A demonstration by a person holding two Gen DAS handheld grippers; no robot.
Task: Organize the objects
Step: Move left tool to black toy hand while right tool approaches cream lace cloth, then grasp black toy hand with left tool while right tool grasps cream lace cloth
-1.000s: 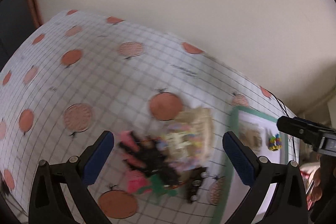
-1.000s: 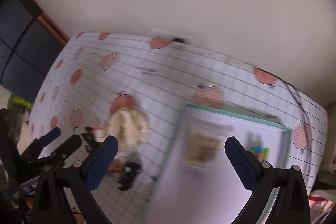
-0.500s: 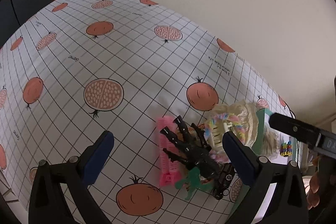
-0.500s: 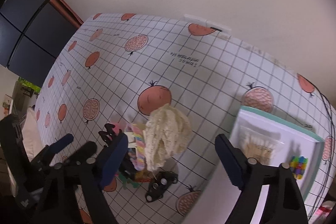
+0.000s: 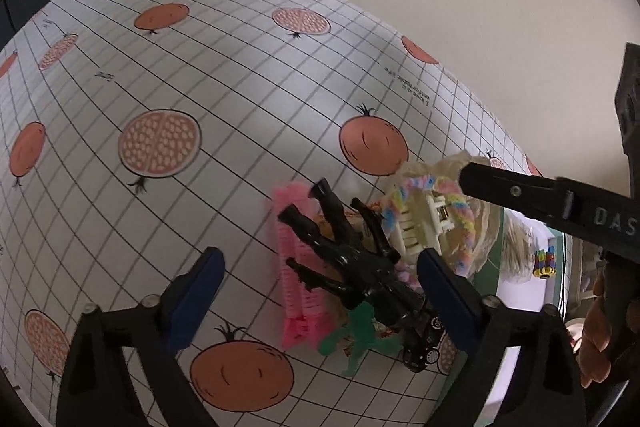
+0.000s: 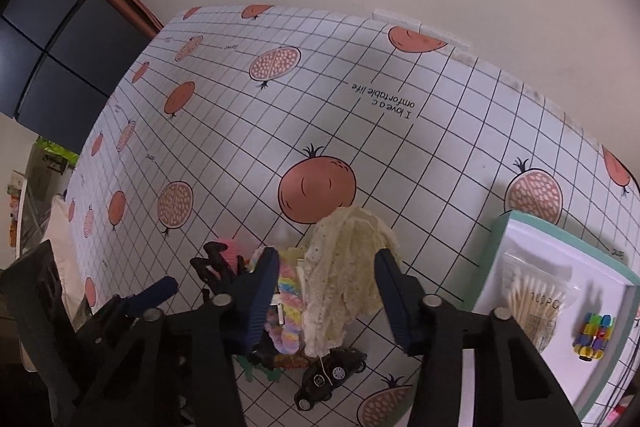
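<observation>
A pile of small things lies on the pomegranate-print cloth. It holds a black action figure (image 5: pixel 352 259), a pink hair roller (image 5: pixel 298 267), a green figure (image 5: pixel 360 339), a black toy car (image 6: pixel 332 373), a cream hair claw (image 5: pixel 420 223) with a pastel scrunchie (image 5: pixel 468 223), and cream lace cloth (image 6: pixel 348 267). My left gripper (image 5: pixel 320 291) is open, its jaws either side of the black figure and roller. My right gripper (image 6: pixel 326 299) is open, its jaws either side of the lace cloth.
A white tray with a teal rim (image 6: pixel 504 231) lies to the right of the pile. It holds a bag of cotton swabs (image 6: pixel 536 299) and a small multicoloured bead toy (image 6: pixel 594 337). A wall runs behind the table. Dark cabinets stand at far left.
Both grippers have moved down and in toward the pile. The right gripper shifted left from over the tray to the lace cloth and its jaws now stand closer together.
</observation>
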